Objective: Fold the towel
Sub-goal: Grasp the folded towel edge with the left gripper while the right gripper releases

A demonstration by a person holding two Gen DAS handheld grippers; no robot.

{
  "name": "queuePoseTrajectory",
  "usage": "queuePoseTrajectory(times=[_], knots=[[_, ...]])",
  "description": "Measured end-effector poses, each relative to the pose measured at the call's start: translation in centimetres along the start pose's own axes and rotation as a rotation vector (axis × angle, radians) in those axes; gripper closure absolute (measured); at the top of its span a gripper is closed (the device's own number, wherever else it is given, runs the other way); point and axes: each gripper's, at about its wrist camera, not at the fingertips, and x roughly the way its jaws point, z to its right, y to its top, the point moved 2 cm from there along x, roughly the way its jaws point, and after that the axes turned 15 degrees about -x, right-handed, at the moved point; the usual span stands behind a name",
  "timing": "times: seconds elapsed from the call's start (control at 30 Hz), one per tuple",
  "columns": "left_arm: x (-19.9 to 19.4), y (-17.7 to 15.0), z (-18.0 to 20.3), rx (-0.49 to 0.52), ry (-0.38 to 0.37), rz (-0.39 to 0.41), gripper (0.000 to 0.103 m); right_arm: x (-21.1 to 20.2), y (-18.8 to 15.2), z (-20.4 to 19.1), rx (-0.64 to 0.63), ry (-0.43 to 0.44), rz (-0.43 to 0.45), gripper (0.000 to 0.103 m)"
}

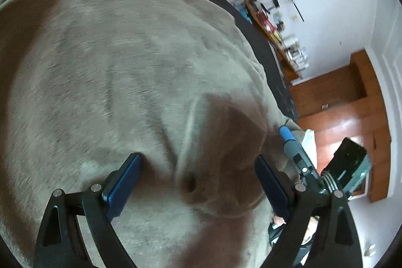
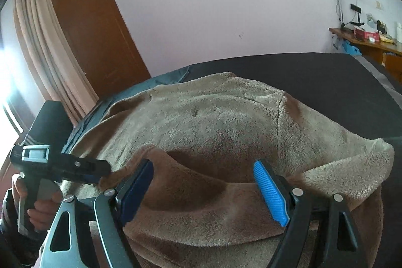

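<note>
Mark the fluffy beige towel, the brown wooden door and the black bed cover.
fluffy beige towel (image 2: 213, 122): right wrist view, its upper pile.
brown wooden door (image 2: 93, 34): right wrist view, its middle panel.
black bed cover (image 2: 314, 77): right wrist view, bare part behind towel.

No readable text; the red box (image 2: 366, 35) on the far shelf (image 2: 351, 39) perhaps bears print, blurred.

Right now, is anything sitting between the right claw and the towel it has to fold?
Nothing visible. The right claw hangs open directly over the fuzzy beige-brown towel, with only a raised fold of that towel between its blue pads.
</note>
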Motion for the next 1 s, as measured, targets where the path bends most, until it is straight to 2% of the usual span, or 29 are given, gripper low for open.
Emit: queuePoseTrajectory(times=[0.17,0.3,0.37,0.43,0.53,0.63,0.73,1.0], knots=[[1.9,-0.4,2.0,0.056,-0.041,-0.087,0.01,-0.5,0.2,0.2,-0.001,-0.032,0.012,0.019],[2.4,-0.8,2.9,0.097,-0.072,-0.112,0.013,-0.5,0.1,0.3,0.006,-0.035,0.009,0.019],[2.8,-0.8,3.1,0.103,-0.064,-0.111,0.031,-0.5,0.1,0.4,0.006,-0.038,0.011,0.019],[3.1,-0.7,3.1,0.104,-0.049,-0.108,0.063,-0.7,0.1,0.6,0.015,-0.048,0.02,0.019],[3.2,-0.5,2.6,0.099,-0.023,-0.08,0.079,-1.2,0.1,1.1,0.044,-0.071,0.046,0.019],[2.9,-0.1,3.0,0.1,-0.021,-0.037,0.085,-2.0,0.2,1.9,0.085,-0.093,0.086,0.019],[1.1,0.7,4.1,0.116,-0.037,0.04,0.085,-2.9,0.2,2.6,0.113,-0.129,0.122,0.019],[-5.5,3.7,5.8,0.109,-0.137,0.243,0.085,-5.1,0.3,4.7,0.19,-0.189,0.198,0.019]])
